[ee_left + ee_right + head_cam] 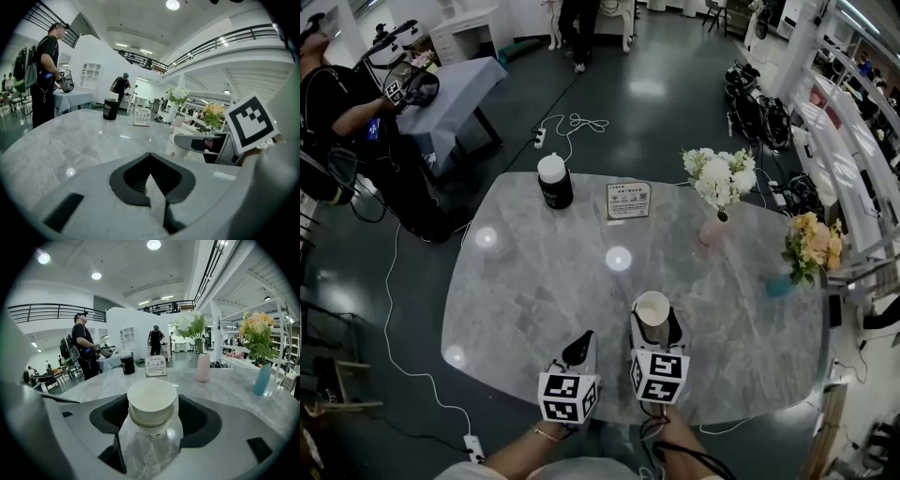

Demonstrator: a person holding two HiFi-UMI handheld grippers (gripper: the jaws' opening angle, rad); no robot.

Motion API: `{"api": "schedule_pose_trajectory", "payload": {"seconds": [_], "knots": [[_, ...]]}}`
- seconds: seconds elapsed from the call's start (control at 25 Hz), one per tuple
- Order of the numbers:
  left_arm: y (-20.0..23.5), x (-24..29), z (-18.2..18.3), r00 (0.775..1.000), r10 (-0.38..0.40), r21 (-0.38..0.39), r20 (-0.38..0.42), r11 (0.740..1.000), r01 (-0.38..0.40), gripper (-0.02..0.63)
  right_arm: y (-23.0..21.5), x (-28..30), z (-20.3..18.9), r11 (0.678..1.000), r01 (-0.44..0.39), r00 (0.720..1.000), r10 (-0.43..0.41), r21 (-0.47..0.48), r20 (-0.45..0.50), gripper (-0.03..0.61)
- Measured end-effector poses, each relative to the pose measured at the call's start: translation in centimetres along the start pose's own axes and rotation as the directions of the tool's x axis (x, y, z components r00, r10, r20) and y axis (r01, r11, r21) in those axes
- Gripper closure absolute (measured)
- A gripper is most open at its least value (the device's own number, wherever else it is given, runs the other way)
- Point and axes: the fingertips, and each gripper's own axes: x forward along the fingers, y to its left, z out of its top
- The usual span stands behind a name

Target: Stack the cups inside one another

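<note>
A white paper cup stack (652, 313), one cup nested in another, stands upright on the grey marble table (544, 272) near its front edge. My right gripper (654, 321) straddles it: the stack (152, 408) sits between the jaws, which stand wide, and a thin gap shows at the cup's sides. Just left of it, my left gripper (580, 347) hovers low over the table with its jaws together and nothing in them. The left gripper view shows its closed tips (150, 157) and, to the right, the cup (179, 144) beside a right gripper finger (201, 140).
At the table's far side stand a black jar with a white lid (554, 181) and a small sign card (628, 200). A pink vase of white flowers (712, 228) and a teal vase of yellow flowers (783, 284) stand on the right. A person (342, 112) is at the far left.
</note>
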Motion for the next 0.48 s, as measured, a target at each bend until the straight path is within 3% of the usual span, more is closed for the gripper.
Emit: {"api": "schedule_pose_trajectory", "payload": {"seconds": [0.48], "knots": [[0.1, -0.4, -0.5, 1.000, -0.001, -0.013, -0.002, 1.000, 0.001, 0.609, 0.7, -0.4, -1.6, 1.000, -0.009, 0.999, 0.009, -0.008, -0.046, 0.298]]}}
